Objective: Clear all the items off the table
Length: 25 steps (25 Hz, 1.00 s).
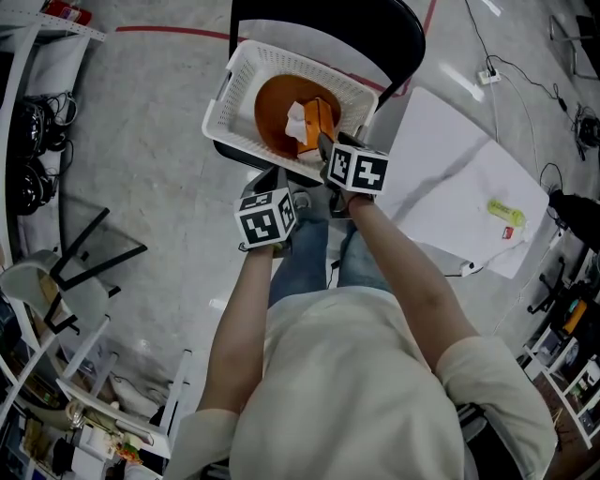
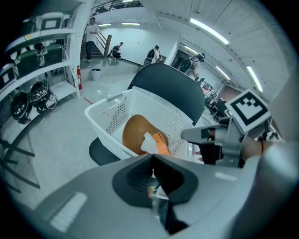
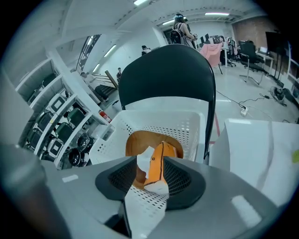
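A white perforated basket (image 1: 220, 108) rests on a black chair (image 1: 375, 23). It holds a brown bowl (image 1: 272, 108), a crumpled white paper (image 1: 297, 120) and an orange box (image 1: 319, 120). My right gripper (image 1: 325, 148) hovers over the basket's near rim, open. In the right gripper view the orange box (image 3: 156, 163) shows between the spread jaws, leaning in the bowl (image 3: 140, 140) with the paper (image 3: 144, 156) beside it. My left gripper (image 2: 153, 186) is shut and empty, short of the basket (image 2: 100, 119). A yellow-green item (image 1: 504, 212) lies on the white table (image 1: 441, 159).
The table stands to the right of the chair and the person's legs. Shelving with helmets and gear (image 1: 33, 141) lines the left. A black frame (image 1: 84, 253) lies on the floor at left. Cables and a power strip (image 1: 487, 75) run across the floor at upper right.
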{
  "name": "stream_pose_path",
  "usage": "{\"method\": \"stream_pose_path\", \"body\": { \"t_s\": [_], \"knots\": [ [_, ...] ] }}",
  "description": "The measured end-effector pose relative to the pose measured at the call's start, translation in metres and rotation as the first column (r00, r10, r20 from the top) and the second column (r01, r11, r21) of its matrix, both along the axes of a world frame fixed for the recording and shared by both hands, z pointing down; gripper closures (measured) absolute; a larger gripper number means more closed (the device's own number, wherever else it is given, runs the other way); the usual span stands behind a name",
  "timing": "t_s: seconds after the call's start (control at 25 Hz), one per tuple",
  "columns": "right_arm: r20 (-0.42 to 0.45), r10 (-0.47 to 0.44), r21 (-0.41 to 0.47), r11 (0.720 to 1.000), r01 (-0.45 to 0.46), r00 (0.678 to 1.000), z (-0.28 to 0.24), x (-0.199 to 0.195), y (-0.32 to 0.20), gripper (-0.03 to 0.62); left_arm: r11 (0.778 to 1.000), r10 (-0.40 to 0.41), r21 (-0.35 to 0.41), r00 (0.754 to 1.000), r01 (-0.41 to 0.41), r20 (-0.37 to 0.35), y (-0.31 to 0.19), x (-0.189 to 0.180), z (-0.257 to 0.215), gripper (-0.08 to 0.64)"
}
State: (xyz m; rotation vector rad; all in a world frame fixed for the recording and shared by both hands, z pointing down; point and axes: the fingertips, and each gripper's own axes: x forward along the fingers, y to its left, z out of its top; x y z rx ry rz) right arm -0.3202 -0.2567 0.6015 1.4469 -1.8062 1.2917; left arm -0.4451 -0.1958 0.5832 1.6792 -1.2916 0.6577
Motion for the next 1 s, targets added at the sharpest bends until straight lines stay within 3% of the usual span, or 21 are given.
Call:
{"method": "stream_pose_path", "body": {
  "t_s": [0.36,0.64,1.0],
  "knots": [
    [-0.015,-0.010,0.014,1.000,0.010,1.000,-0.010,0.004,0.014,0.472,1.000,0.006,0.019,1.000,-0.005,-0.009,0.004,0.005,-0.009,0.552],
    [-0.049,0.011,0.020,1.000,-0.010,0.999,-0.020,0.013,0.027,0.589,0.999,0.019,0.036,1.000,-0.019,-0.013,0.010,0.010,-0.018,0.552],
    [-0.069,0.002,0.049,0.999,0.001,0.998,-0.039,0.016,0.045,0.594,0.997,0.030,0.066,0.999,-0.029,-0.019,0.017,0.014,-0.035,0.552]
  ]
}}
